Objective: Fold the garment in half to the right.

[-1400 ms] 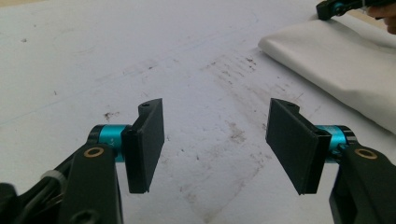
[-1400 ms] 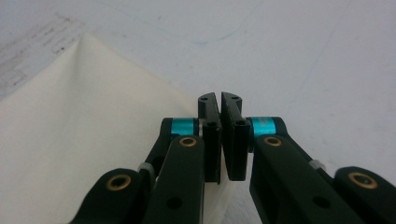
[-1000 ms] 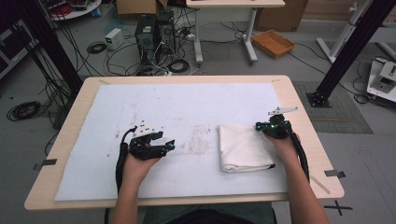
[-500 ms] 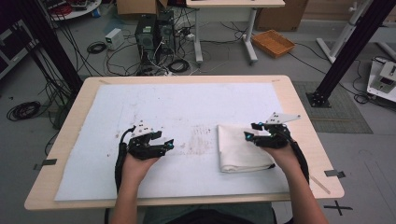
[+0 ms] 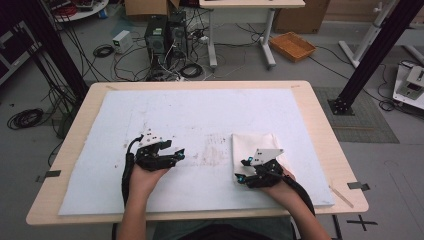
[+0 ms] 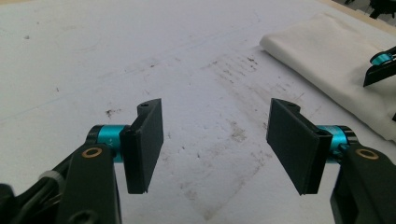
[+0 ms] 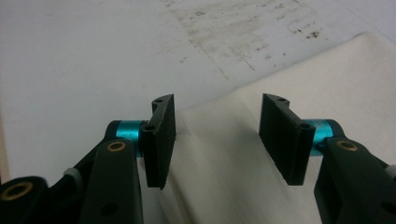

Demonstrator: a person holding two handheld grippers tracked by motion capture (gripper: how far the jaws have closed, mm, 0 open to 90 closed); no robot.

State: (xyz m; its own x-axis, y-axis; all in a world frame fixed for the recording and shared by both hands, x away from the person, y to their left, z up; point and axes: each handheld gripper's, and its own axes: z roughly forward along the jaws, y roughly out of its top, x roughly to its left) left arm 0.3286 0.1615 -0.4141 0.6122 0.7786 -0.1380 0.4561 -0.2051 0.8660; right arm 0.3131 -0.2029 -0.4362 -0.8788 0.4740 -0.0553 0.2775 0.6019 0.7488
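Wooden and pale, the surface [image 5: 320, 115] carries a large white sheet [image 5: 200, 115] that covers most of it, leaving bare wood along the edges. At the near edge the person's forearms are cut off by the frame, so only the hands and wrists show.

The left gripper [image 5: 172, 156] sits over the near-left part of the sheet, its jaws standing well apart with nothing between them; in the left gripper view [image 6: 215, 149] they frame bare sheet marked with dark smudges and specks. The right gripper [image 5: 243, 172] is near the near-right corner of the sheet, its jaws also spread apart. In the right gripper view [image 7: 217, 140] they hang over the near-left corner of a folded white cloth [image 7: 289, 93]; whether they touch the fabric cannot be told. The hand and gripper hide the cloth's near edge in the high view.

That cloth [image 5: 255, 142] lies flat on the right half of the sheet, toward the near edge, and its left edge shows at the far right of the left gripper view [image 6: 327, 51].

Beyond the far edge, the floor holds tangled cables [image 5: 165, 60], two dark computer towers [image 5: 165, 35] and a shallow orange tray [image 5: 292, 46]; what lies in the tray is too small to tell.
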